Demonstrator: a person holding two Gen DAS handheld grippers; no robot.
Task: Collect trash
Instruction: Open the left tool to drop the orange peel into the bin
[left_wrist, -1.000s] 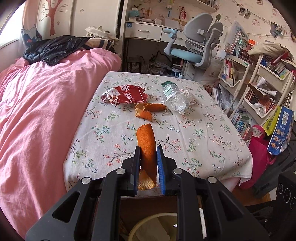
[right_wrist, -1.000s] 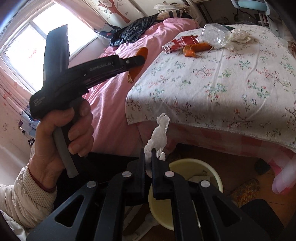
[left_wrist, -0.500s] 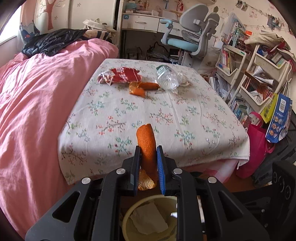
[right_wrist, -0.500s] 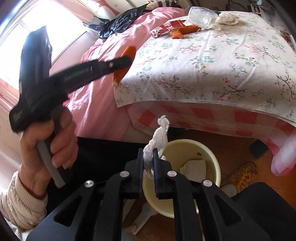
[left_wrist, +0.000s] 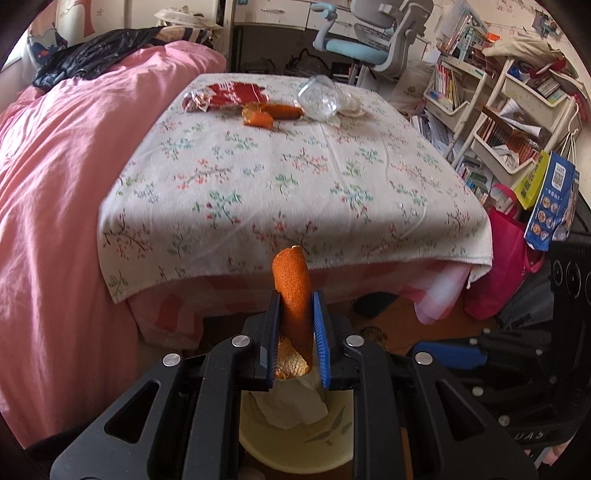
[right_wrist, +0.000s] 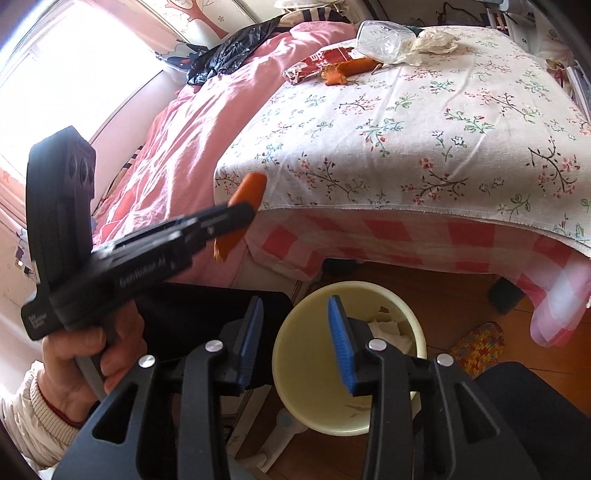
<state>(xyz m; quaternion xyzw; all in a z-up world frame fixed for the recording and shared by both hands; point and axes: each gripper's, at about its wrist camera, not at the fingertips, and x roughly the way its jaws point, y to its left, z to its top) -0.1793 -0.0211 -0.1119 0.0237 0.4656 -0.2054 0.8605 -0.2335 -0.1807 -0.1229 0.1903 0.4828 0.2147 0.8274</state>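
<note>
Left gripper (left_wrist: 294, 332) fingers narrow, clamped on an orange peel (left_wrist: 293, 291). Peel's long axis runs along the fingers, top end poking out past the tips, lower end hanging behind them. Bin (left_wrist: 295, 439) sits directly below and behind the left fingers, mostly hidden by the gripper body; only part of the rim and some white paper inside show. Judgement: the drop turns on the peel being over the bin mouth. From the right wrist view the peel (right_wrist: 242, 210) looks up and left of the bin (right_wrist: 314, 354), over the worktop edge rather than over the opening, but the fisheye makes this hard to call.

Right gripper (right_wrist: 295, 343) fingers opening, nothing between them, aimed down with the bin rim just beyond the tips. White tissue (right_wrist: 388, 328) lies in the bin past the right finger.

More trash on the worktop (left_wrist: 295, 177), far ahead of both sets of fingers: red wrapper (left_wrist: 225, 96), more peel (left_wrist: 269, 112), crushed clear bottle (left_wrist: 319, 98), crumpled paper (left_wrist: 351, 109). Neither hand looks clearly nearer to these.

Bin bottom cut off in both views.
</note>
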